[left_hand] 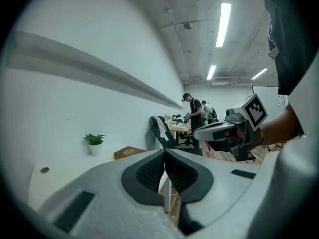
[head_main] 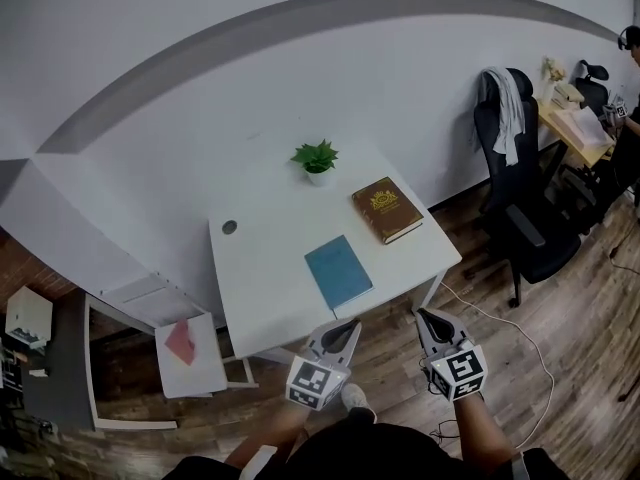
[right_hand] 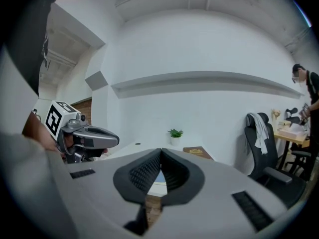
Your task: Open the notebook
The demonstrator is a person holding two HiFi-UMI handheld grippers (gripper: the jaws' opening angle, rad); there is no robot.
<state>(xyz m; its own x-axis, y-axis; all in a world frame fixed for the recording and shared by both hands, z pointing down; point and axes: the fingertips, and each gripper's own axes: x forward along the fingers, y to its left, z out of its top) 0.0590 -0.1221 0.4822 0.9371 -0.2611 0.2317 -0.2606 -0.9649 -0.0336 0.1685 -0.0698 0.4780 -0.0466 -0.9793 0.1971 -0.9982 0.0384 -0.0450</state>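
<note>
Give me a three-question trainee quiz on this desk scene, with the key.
1. True or false: the blue notebook lies closed on the white table.
2. Besides the notebook and the brown book, what stands on the table? A) mug B) potted plant C) lamp
3. Fill in: the left hand-held gripper and the right hand-held gripper both have their jaws ____.
Key: 1 true; 2 B; 3 shut.

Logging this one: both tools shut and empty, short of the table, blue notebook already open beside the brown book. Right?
Not open: the head view shows the blue notebook lying closed beside the brown book. Both the left tool and right tool are shut and empty, short of the table.
</note>
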